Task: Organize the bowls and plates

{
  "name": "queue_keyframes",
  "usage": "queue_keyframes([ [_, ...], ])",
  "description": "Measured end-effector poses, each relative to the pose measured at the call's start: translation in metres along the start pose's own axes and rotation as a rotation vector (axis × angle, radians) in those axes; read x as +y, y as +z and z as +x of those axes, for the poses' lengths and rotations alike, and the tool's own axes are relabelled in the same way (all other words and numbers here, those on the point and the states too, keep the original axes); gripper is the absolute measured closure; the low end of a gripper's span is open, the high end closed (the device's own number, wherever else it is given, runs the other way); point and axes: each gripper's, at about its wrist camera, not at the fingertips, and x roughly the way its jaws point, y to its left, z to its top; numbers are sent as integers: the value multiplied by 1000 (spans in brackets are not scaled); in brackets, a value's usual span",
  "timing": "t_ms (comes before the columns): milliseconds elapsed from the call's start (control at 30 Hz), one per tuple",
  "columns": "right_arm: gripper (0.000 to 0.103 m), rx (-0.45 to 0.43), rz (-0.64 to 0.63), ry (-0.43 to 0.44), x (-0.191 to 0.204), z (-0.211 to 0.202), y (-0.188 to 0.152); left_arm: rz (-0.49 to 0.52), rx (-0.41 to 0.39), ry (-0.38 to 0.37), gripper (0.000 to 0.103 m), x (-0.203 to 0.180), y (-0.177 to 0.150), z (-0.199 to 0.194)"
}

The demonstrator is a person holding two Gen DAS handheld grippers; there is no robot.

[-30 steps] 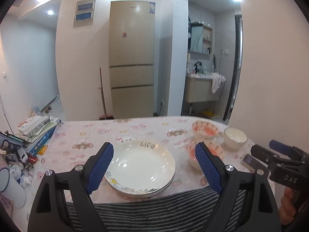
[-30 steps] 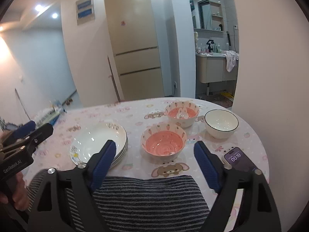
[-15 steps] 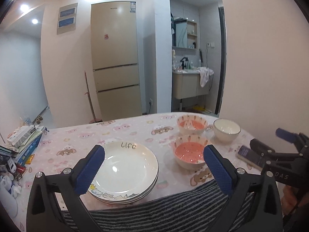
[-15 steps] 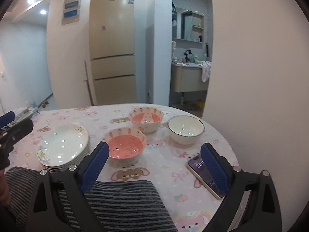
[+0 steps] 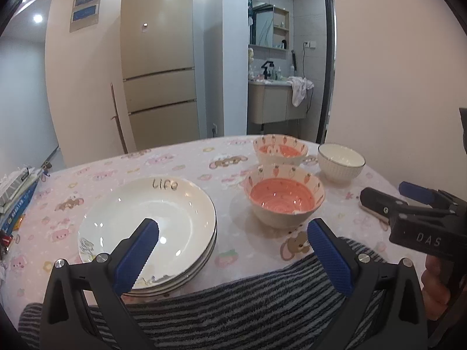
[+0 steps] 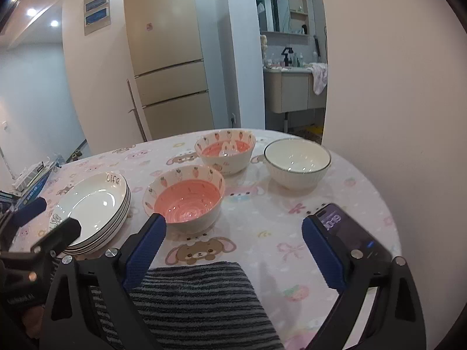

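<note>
A black phone [image 6: 351, 230] lies at right; a grey striped towel [image 6: 201, 300] sits at the bottom; a tall beige fridge [image 6: 169, 55] stands up top.

Round surface [image 6: 364, 192] under a pink cartoon-print cloth

Landmark: the near pink bowl [image 6: 186, 201]. Left of it a stack of white plates [image 6: 90, 204]; behind it a second pink bowl [image 6: 224, 150]; behind-right a white bowl [image 6: 297, 162]; right a phone [image 6: 350, 230]; in front a striped towel [image 6: 198, 300].

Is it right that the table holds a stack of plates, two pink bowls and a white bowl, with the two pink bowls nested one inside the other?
Not quite. The pink bowls are not nested: the near pink bowl and far pink bowl stand apart on the table, as the right wrist view shows. The plates and white bowl are as stated.
</note>
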Motion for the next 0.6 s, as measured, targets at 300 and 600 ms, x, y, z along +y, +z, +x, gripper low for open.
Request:
queue_keyframes([
  [300,14,36,-20,-45,-6,21,-7,46,66,26,0,-5,-27,24],
  [600,30,53,-119,-30,-7,18,21,137,-63,22,5,-25,13,-27],
])
